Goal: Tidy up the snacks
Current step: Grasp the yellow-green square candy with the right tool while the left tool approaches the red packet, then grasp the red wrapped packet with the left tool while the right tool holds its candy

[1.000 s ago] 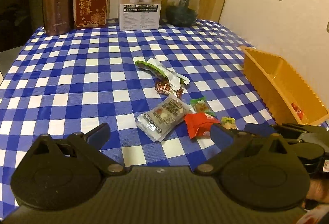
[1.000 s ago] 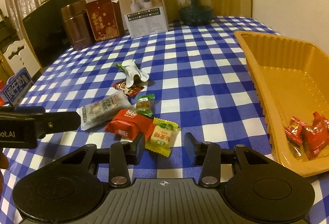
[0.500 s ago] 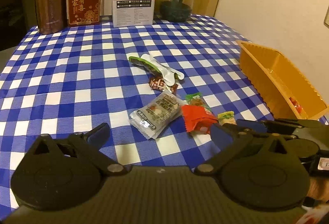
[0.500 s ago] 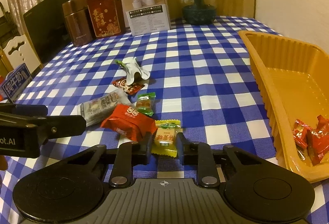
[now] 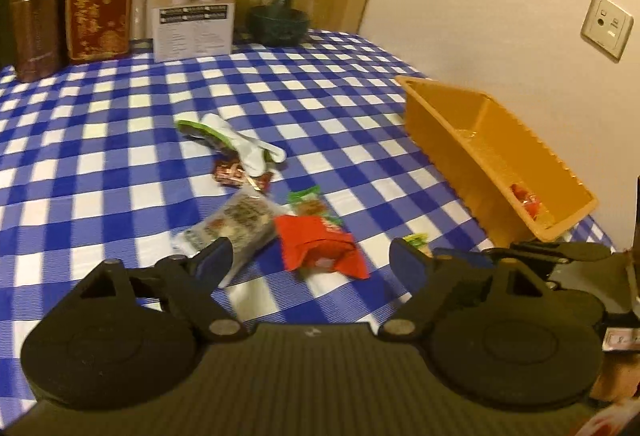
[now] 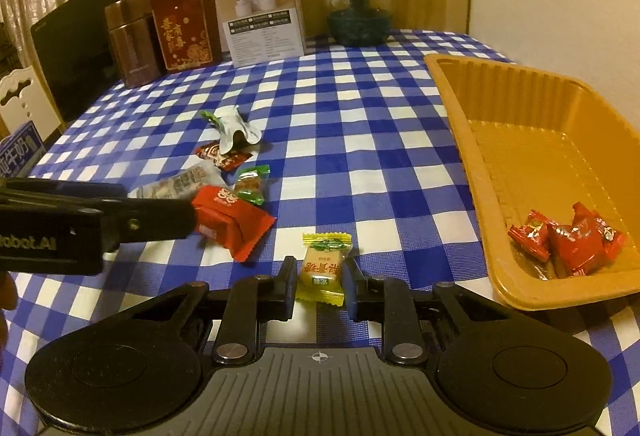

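Right gripper (image 6: 319, 286) now clamped on yellow candy (image 6: 322, 268), ready for tray (image 6: 460, 108); left gripper (image 5: 308, 260), fingers apart and just narrowing, straddles red packet (image 5: 316, 248).

warm, dim indoor light from overhead, yellow cast throughout. left wrist view smeared by motion blur; right wrist view sharper. strong fisheye bending and dark vignetting at corners. soft shadows, mild glare on the glass jar (image 6: 357, 10).
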`<move>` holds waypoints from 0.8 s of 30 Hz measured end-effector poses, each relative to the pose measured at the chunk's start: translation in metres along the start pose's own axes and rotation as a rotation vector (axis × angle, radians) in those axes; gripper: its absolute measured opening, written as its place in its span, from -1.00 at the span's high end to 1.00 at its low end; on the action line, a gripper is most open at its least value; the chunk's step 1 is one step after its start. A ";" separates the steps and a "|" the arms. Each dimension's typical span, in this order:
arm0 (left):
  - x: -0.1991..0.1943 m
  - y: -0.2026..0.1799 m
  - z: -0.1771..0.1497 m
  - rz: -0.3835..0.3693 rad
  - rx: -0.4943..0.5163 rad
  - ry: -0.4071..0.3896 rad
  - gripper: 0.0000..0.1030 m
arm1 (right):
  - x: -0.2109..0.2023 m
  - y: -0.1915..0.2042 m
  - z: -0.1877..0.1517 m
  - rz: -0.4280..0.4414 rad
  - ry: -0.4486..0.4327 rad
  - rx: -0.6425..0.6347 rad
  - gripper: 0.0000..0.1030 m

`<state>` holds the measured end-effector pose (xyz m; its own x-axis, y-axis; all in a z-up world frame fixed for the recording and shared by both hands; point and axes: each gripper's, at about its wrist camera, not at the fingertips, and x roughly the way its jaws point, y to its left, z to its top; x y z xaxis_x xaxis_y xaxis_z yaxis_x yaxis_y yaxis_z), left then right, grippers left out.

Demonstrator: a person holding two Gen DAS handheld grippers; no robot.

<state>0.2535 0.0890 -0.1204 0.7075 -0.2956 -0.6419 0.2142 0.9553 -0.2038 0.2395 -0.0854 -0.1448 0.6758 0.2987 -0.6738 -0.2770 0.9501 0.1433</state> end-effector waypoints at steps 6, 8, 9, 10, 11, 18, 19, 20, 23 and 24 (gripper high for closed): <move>0.016 -0.003 0.001 -0.024 -0.043 0.025 -0.21 | 0.000 0.000 0.000 0.005 -0.001 0.005 0.52; 0.021 -0.003 0.001 -0.022 -0.053 0.034 -0.20 | 0.001 0.000 0.000 0.007 -0.002 0.007 0.52; 0.023 -0.003 0.001 -0.023 -0.058 0.038 -0.20 | 0.001 0.000 0.000 0.007 -0.002 0.007 0.52; 0.025 -0.003 0.001 -0.026 -0.066 0.040 -0.20 | 0.001 0.000 0.000 0.007 -0.003 0.004 0.52; 0.027 -0.003 0.001 -0.028 -0.074 0.041 -0.20 | 0.001 0.000 0.000 0.006 -0.003 0.002 0.52; 0.035 0.001 0.004 -0.010 -0.140 0.035 0.09 | 0.001 0.000 0.000 0.010 -0.004 0.009 0.53; 0.036 0.002 0.004 -0.007 -0.149 0.034 0.11 | 0.001 0.000 -0.001 0.010 -0.004 0.009 0.53; 0.037 0.003 0.004 -0.007 -0.156 0.036 0.17 | 0.001 0.001 -0.001 0.010 -0.005 0.007 0.53; 0.040 0.003 0.004 -0.008 -0.162 0.044 0.18 | 0.001 0.000 0.000 0.011 -0.005 0.008 0.53; 0.041 0.002 0.003 -0.006 -0.160 0.046 0.18 | 0.001 0.000 0.000 0.011 -0.005 0.008 0.53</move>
<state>0.2851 0.0788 -0.1444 0.6739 -0.3049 -0.6730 0.1055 0.9413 -0.3208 0.2399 -0.0848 -0.1457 0.6763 0.3093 -0.6685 -0.2786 0.9476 0.1566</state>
